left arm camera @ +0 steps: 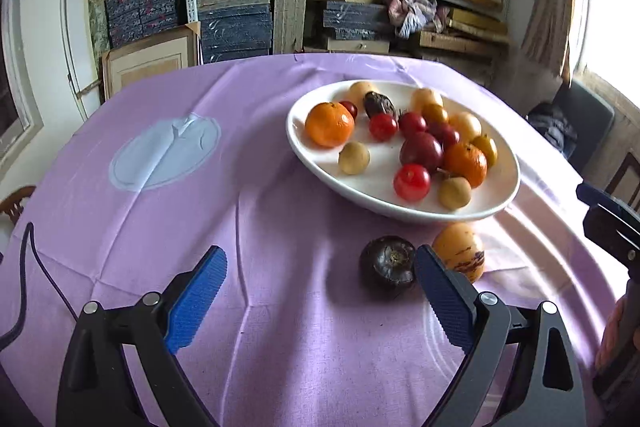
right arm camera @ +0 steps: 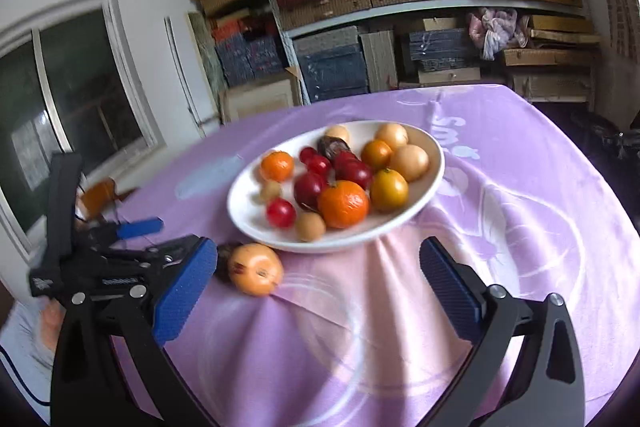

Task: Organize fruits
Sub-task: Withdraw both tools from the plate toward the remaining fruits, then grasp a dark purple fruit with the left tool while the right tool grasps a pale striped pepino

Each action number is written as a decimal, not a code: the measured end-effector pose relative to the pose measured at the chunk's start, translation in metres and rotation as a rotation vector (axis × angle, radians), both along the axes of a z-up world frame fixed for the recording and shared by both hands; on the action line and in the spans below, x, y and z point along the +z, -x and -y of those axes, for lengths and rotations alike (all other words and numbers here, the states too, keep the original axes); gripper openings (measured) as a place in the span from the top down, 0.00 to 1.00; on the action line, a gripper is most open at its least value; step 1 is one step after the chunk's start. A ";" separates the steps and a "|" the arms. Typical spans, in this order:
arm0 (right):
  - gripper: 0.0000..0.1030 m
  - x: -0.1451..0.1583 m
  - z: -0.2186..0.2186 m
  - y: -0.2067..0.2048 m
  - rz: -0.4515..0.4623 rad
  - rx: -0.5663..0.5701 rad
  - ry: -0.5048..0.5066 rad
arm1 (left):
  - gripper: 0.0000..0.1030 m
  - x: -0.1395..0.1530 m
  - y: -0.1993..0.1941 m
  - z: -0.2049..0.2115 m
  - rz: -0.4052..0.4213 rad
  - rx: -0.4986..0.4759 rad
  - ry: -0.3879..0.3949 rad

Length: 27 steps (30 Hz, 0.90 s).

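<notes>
**Ana:** Blue pads (left arm camera: pixel 198 301) of the left gripper (left arm camera: pixel 320 291) sit lowest in its view, spread wide with nothing between them. Same for the right gripper (right arm camera: pixel 318 287): jaws apart, empty.

**Ben:** And the fruit?

**Ana:** Most of it is in the white bowl (left arm camera: pixel 508 195), up at about one o'clock from the left gripper. Two pieces lie loose on the purple cloth (left arm camera: pixel 200 219) just short of the bowl's near rim: a dark fruit (left arm camera: pixel 388 261) and a yellow fruit (left arm camera: pixel 459 253) with dark streaks, side by side, close enough that I cannot tell if they touch.

**Ben:** So which goes first?

**Ana:** My guess is the dark one with the left. It lies just inside the right-hand pad, at roughly twelve to one o'clock. Slide the gripper a little toward one o'clock so the fruit is centred, then close across its widest part.

**Ben:** Risk?

**Ana:** That pad would pass between the two fruits. Nudge the yellow one and it probably rolls. From the right wrist view the yellow fruit (right arm camera: pixel 256 269) is at eleven o'clock, beside its left pad, with the dark one mostly hidden behind it.

**Ben:** Squeeze hard?

**Ana:** Gently. Round and likely soft. Lift clear of the rim before moving over the bowl.
</notes>
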State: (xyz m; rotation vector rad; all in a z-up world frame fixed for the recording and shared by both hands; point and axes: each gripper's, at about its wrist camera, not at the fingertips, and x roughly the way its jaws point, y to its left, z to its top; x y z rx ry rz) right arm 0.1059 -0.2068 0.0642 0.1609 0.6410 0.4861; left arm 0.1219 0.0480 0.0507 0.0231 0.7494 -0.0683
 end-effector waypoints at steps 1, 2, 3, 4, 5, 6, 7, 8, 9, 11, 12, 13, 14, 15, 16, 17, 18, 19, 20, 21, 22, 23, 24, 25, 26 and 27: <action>0.04 0.000 0.002 -0.001 0.001 -0.011 -0.002 | 0.07 -0.001 -0.001 0.001 0.005 -0.002 -0.009; 0.04 -0.001 0.003 -0.001 -0.003 -0.008 -0.019 | 0.07 -0.002 -0.002 0.003 0.006 -0.008 -0.020; 0.04 -0.002 0.004 -0.002 -0.008 -0.008 -0.028 | 0.07 -0.004 -0.003 0.005 0.000 -0.013 -0.029; 0.04 -0.003 0.006 -0.002 -0.011 -0.013 -0.030 | 0.07 -0.007 -0.005 0.007 -0.007 -0.015 -0.042; 0.04 -0.004 0.006 -0.003 -0.014 -0.019 -0.025 | 0.07 -0.011 -0.007 0.010 -0.017 -0.015 -0.066; 0.04 -0.006 0.007 -0.004 -0.020 -0.020 -0.021 | 0.07 -0.015 -0.009 0.013 -0.028 -0.016 -0.086; 0.04 -0.008 0.008 -0.005 -0.030 -0.020 -0.021 | 0.07 -0.018 -0.012 0.015 -0.040 -0.018 -0.097; 0.04 -0.009 0.009 -0.007 -0.039 -0.018 -0.028 | 0.07 -0.020 -0.013 0.017 -0.049 -0.031 -0.093; 0.04 -0.010 0.009 -0.008 -0.044 -0.019 -0.032 | 0.07 -0.019 -0.013 0.017 -0.042 -0.025 -0.101; 0.04 -0.011 0.009 -0.008 -0.049 -0.018 -0.036 | 0.06 -0.020 -0.016 0.019 -0.045 -0.029 -0.105; 0.04 -0.011 0.009 -0.009 -0.052 -0.017 -0.037 | 0.05 -0.021 -0.018 0.020 -0.051 -0.035 -0.101; 0.04 -0.012 0.010 -0.009 -0.055 -0.016 -0.038 | 0.04 -0.021 -0.019 0.021 -0.054 -0.037 -0.101; 0.04 -0.012 0.010 -0.009 -0.059 -0.016 -0.040 | 0.04 -0.023 -0.022 0.022 -0.061 -0.039 -0.105; 0.04 -0.012 0.010 -0.010 -0.062 -0.015 -0.040 | 0.04 -0.024 -0.024 0.024 -0.072 -0.045 -0.110; 0.04 -0.013 0.010 -0.010 -0.066 -0.015 -0.041 | 0.05 -0.026 -0.026 0.026 -0.087 -0.057 -0.114; 0.04 -0.013 0.010 -0.011 -0.070 -0.015 -0.043 | 0.05 -0.029 -0.026 0.029 -0.103 -0.064 -0.132; 0.04 -0.014 0.010 -0.011 -0.075 -0.015 -0.044 | 0.05 -0.030 -0.026 0.032 -0.111 -0.077 -0.140; 0.04 -0.014 0.010 -0.012 -0.078 -0.016 -0.045 | 0.05 -0.031 -0.026 0.033 -0.114 -0.090 -0.143; 0.04 -0.014 0.010 -0.012 -0.082 -0.017 -0.046 | 0.05 -0.032 -0.027 0.034 -0.120 -0.087 -0.150; 0.04 -0.015 0.010 -0.013 -0.086 -0.017 -0.046 | 0.06 -0.034 -0.028 0.034 -0.131 -0.083 -0.157; 0.04 -0.016 0.010 -0.013 -0.090 -0.020 -0.049 | 0.11 -0.035 -0.029 0.032 -0.141 -0.083 -0.146; 0.04 -0.016 0.011 -0.014 -0.093 -0.022 -0.051 | 0.22 -0.034 -0.029 0.027 -0.145 -0.086 -0.111; 0.04 -0.016 0.012 -0.015 -0.096 -0.025 -0.054 | 0.28 -0.034 -0.029 0.022 -0.153 -0.093 -0.074; 0.04 -0.017 0.012 -0.014 -0.098 -0.026 -0.056 | 0.40 -0.035 -0.030 0.017 -0.161 -0.098 -0.033; 0.04 -0.017 0.013 -0.015 -0.103 -0.028 -0.060 | 0.49 -0.034 -0.029 0.014 -0.152 -0.090 -0.022; 0.04 -0.018 0.014 -0.015 -0.106 -0.029 -0.061 | 0.52 -0.033 -0.029 0.012 -0.148 -0.089 -0.014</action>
